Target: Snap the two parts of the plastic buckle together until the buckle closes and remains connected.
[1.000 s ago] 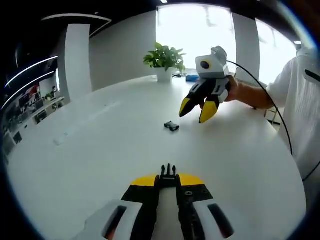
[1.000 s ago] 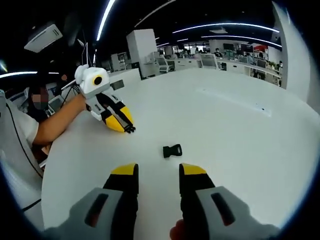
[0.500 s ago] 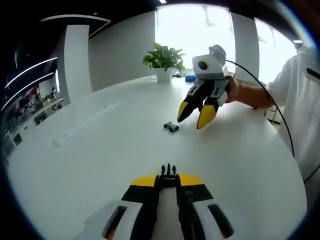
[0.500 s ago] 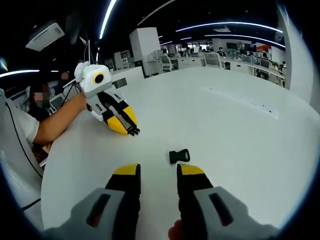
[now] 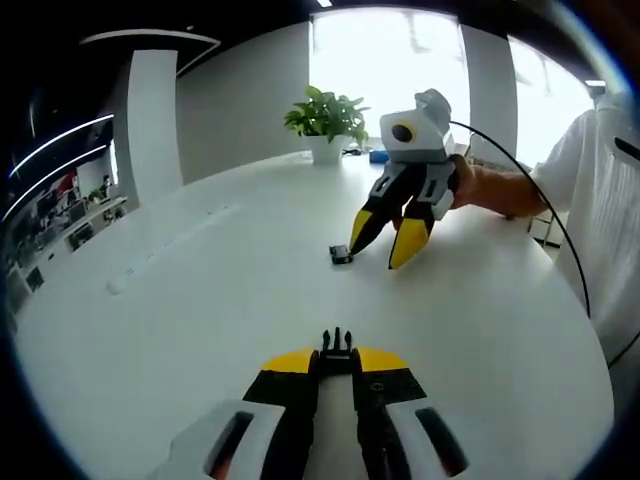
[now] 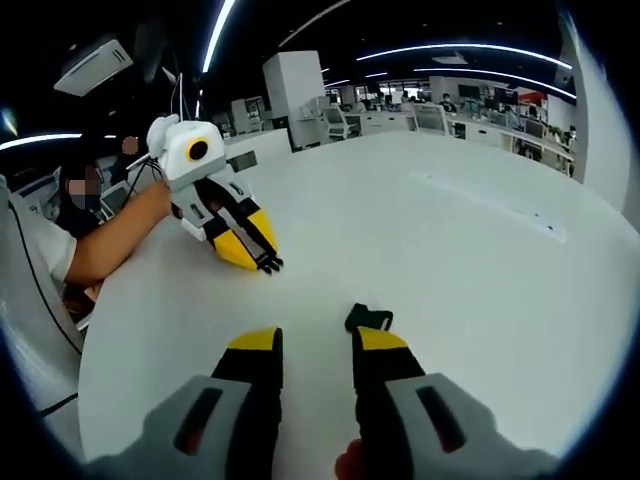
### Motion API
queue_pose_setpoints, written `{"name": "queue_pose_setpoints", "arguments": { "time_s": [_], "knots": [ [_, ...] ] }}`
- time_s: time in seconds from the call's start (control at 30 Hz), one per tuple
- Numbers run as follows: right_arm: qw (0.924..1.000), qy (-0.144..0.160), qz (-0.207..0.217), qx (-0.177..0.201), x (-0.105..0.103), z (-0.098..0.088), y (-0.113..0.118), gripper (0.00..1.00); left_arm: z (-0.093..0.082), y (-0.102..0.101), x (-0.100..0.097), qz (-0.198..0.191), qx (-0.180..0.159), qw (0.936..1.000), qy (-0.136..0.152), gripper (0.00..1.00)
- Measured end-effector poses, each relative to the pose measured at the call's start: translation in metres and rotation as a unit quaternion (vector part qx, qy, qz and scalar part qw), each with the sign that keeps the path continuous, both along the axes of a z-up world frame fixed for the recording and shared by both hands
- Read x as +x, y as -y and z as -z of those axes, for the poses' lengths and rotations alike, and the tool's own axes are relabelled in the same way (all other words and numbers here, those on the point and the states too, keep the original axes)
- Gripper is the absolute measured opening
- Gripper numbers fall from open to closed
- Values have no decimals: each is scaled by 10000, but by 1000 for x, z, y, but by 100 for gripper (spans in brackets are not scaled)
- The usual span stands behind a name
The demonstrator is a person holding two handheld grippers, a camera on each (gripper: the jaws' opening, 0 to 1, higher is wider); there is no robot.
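My left gripper (image 5: 337,358) is shut on the black pronged half of the buckle (image 5: 337,343), whose prongs stick out past the yellow tips. The black socket half (image 5: 341,254) lies flat on the white table (image 5: 200,290) farther off. My right gripper (image 5: 383,240) hovers open just right of it, tips angled down. In the right gripper view, the socket half (image 6: 368,318) sits just beyond the right fingertip of my open right gripper (image 6: 316,340), outside the gap. The left gripper (image 6: 250,255) shows at upper left with the pronged half (image 6: 268,264) at its tip.
A potted plant (image 5: 328,120) stands at the table's far edge. A person's forearm (image 5: 505,190) and white sleeve (image 5: 600,200) reach in from the right, with a black cable (image 5: 545,215) trailing. Office desks (image 6: 440,110) lie beyond the table.
My right gripper has come down and closer to the socket half, which now sits just off its right fingertip. The left gripper has kept still with the pronged half.
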State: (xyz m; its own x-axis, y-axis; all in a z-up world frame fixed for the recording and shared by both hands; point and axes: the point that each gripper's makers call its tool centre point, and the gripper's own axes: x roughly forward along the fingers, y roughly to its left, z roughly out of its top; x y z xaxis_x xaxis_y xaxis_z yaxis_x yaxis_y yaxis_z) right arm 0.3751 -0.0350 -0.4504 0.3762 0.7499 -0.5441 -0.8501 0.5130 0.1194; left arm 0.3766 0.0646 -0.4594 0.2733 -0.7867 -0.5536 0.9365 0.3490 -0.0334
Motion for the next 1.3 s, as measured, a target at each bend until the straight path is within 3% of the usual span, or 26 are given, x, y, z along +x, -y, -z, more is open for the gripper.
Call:
{"name": "queue_pose_setpoints", "arguments": {
  "time_s": [0.23,0.5,0.67,0.77,0.93,1.3],
  "knots": [
    [10000,-13,-57,56,-3,-3,-6,29,0,0,-1,8,-2,10000,0,12],
    [9995,301,-107,-69,6,-7,10,29,0,0,-1,24,-12,10000,-2,12],
    [9952,671,-681,-191,10,-7,11,27,1,1,0,-16,-50,10000,-31,12],
    [9918,743,-1034,-78,11,-10,11,27,1,2,2,-1,-51,10000,-31,12],
    [9861,871,-1401,-199,11,-11,12,27,1,4,1,44,-72,10000,-41,12],
    [9812,918,-1684,-209,19,-12,12,25,0,4,-1,91,-41,9999,-61,12]
  ]
}}
